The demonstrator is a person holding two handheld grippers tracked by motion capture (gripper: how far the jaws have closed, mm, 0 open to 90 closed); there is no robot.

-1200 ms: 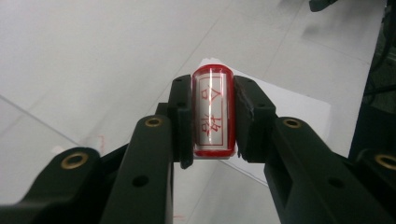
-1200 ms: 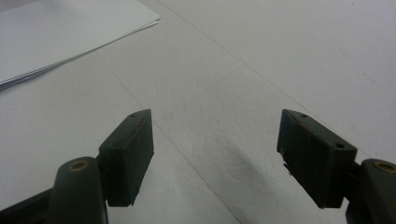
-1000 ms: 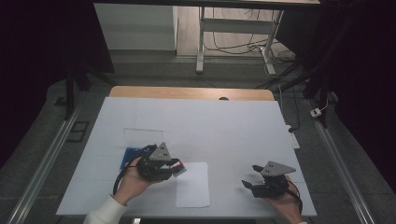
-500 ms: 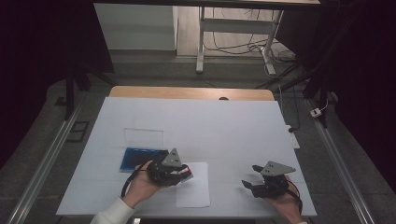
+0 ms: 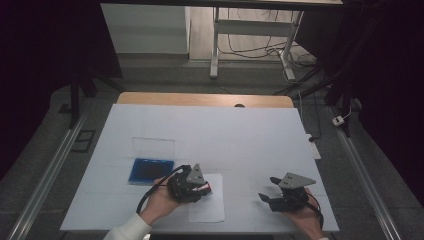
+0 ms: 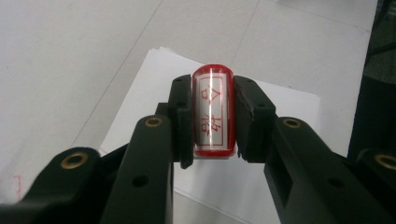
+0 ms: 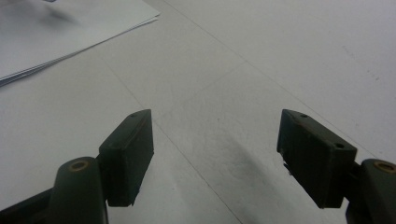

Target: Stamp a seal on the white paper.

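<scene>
i am looking down on a white counter [image 5: 240,135] standing in a dim room, with a wooden strip showing along its far edge and cables lying on the floor beyond it. my left hand-held gripper [image 5: 202,188] is hanging just over the near-left part of a sheet stack of white paper [image 5: 207,200], and its jaws are clamping a red stamp [image 6: 214,112] between them. in the left gripper view the stamp is sitting upright between the two pads, both pads are pressing on its sides, and its clear face with red characters is turning toward the camera. the paper is lying right under and ahead of that hand-held gripper, its far corner poking out past the stamp. a blue ink pad [image 5: 151,170] is resting on the counter just to the left of and slightly beyond the left hand-held gripper, with its clear lid [image 5: 154,148] lying beyond it. my right hand-held gripper [image 5: 272,192] is sitting well apart, off to the right of the paper, low over bare counter. in the right gripper view its jaws are standing wide apart with nothing between them, and a corner of the paper is showing far off to its upper left.
</scene>
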